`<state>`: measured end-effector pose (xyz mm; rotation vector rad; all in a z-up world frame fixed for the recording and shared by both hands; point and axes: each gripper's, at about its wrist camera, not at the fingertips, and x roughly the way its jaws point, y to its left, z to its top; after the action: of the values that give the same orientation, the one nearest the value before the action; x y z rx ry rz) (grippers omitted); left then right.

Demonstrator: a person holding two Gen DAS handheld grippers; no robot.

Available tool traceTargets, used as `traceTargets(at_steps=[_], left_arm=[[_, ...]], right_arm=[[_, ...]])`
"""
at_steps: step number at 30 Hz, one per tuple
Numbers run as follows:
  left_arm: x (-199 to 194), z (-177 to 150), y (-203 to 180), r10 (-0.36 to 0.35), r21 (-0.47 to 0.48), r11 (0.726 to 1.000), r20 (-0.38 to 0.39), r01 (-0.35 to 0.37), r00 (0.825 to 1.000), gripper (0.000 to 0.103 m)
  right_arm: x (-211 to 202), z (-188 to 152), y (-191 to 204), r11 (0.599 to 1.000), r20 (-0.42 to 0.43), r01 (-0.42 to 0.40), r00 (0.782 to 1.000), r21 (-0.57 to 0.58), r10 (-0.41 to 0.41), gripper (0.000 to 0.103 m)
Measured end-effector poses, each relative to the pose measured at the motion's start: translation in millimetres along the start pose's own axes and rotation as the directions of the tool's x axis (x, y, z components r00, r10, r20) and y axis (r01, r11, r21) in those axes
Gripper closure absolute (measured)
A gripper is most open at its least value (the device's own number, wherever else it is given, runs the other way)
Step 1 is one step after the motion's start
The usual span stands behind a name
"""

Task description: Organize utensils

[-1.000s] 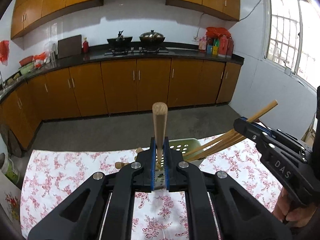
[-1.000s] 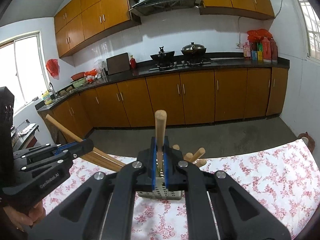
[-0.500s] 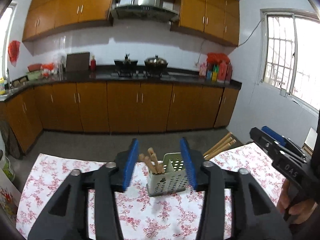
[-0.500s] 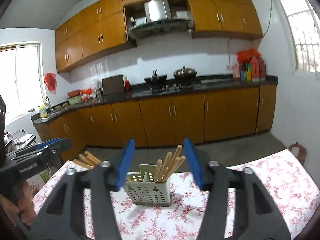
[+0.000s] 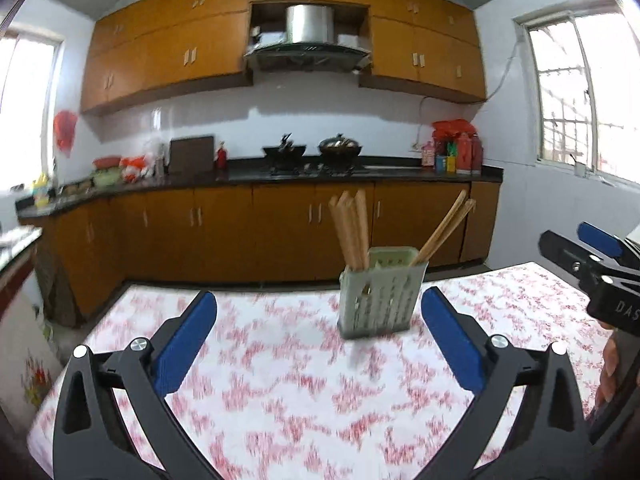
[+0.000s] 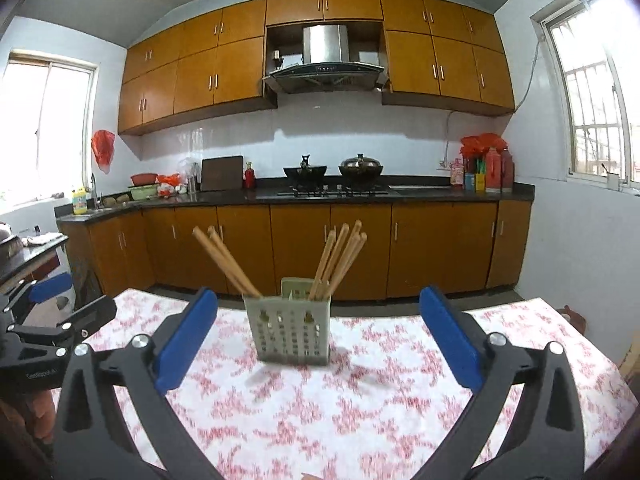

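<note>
We count one pale green utensil holder (image 6: 289,330) standing on one bench (image 6: 360,420) with a red-flowered cloth. Two bundles of wooden chopsticks stand in it: the left bundle (image 6: 226,262) shows two tips, the right bundle (image 6: 340,258) about four, though blur keeps us from an exact count. We see two tongs: the left tongs (image 5: 318,336) and the right tongs (image 6: 318,338), each with two blue pads. On the stove behind sit two pots (image 6: 360,168).
</note>
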<state>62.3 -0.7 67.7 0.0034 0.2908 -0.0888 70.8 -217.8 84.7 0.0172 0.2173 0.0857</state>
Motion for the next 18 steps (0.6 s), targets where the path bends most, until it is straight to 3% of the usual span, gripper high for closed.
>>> traceTargets(at_steps=[5, 18], left_arm=[[-12, -25, 13, 0.039, -0.052, 0.998, -0.011, -0.040, 0.999, 0.002], [-31, -69, 11, 0.076, -0.028, 0.997, -0.040, -0.077, 0.996, 0.002]], right_arm=[[-15, -31, 7, 0.999, -0.017, 0.023, 1.000, -0.024, -0.023, 0.004], [-31, -85, 22, 0.999, -0.067, 0.023, 0.997, -0.046, -0.026, 0.004]])
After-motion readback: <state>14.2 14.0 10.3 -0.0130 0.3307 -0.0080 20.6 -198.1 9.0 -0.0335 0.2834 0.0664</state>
